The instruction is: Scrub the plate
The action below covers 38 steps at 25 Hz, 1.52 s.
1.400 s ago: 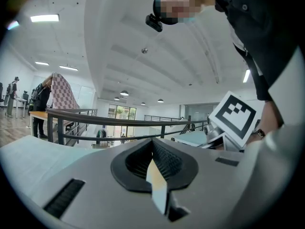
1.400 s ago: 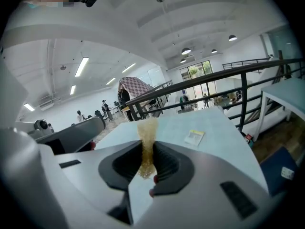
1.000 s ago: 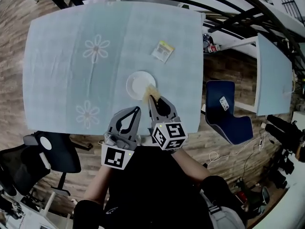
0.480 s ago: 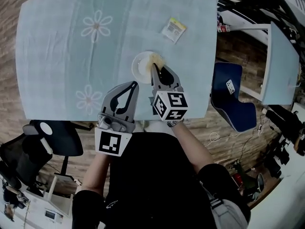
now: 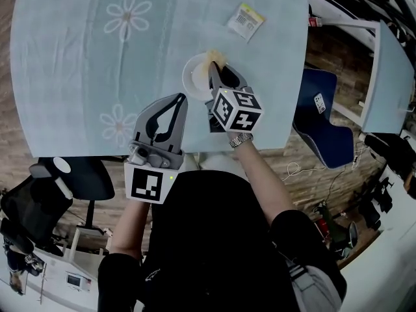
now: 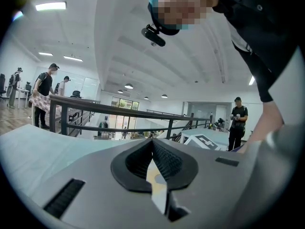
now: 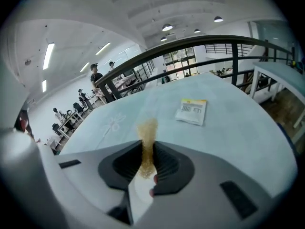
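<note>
A small white plate (image 5: 194,78) sits on the pale blue tablecloth near the table's front right. My right gripper (image 5: 212,67) reaches over it and is shut on a tan scrubbing pad (image 5: 216,58), which lies at the plate's far right rim. In the right gripper view the pad (image 7: 148,138) stands up between the jaws, with a white strip of plate (image 7: 138,191) below. My left gripper (image 5: 181,98) hovers shut and holding nothing, just left of the plate near the table's front edge. Its own view looks out level over the tablecloth (image 6: 43,149).
A small printed packet (image 5: 246,20) lies on the cloth beyond the plate, also in the right gripper view as the packet (image 7: 191,111). A blue chair (image 5: 320,125) stands right of the table, a black chair (image 5: 71,174) at the front left. A railing (image 7: 200,44) runs behind the table.
My right gripper has carried the pad across the plate, from its near right edge to its far right rim. The left gripper has kept its place beside the plate.
</note>
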{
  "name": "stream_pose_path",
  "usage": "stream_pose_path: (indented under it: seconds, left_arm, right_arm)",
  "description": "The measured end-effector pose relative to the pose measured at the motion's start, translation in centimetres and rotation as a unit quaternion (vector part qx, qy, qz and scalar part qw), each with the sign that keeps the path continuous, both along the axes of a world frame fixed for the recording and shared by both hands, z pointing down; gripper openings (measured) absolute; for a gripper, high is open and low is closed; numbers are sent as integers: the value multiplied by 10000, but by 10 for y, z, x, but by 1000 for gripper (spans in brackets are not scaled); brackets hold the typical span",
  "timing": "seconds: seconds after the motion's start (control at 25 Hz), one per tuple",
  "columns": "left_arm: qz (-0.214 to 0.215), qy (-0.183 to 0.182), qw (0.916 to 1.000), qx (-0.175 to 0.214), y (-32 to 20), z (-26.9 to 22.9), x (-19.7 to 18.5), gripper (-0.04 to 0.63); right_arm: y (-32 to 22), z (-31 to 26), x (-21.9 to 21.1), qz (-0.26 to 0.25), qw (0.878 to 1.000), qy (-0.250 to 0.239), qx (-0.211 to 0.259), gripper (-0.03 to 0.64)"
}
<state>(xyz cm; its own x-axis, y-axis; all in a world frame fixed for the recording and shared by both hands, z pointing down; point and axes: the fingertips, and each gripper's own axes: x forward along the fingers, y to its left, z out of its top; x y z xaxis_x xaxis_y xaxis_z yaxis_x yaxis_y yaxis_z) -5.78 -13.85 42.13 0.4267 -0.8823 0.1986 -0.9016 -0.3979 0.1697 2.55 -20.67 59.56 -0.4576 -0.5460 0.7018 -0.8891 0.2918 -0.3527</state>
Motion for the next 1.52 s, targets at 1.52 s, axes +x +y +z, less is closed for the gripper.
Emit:
stream_pose_path:
  seconds: [1.52]
  left_arm:
    - [125,83,9994,-300,-3,30,4,14]
  right_arm:
    - [-6,48,2,-148,9987,112,-473,60]
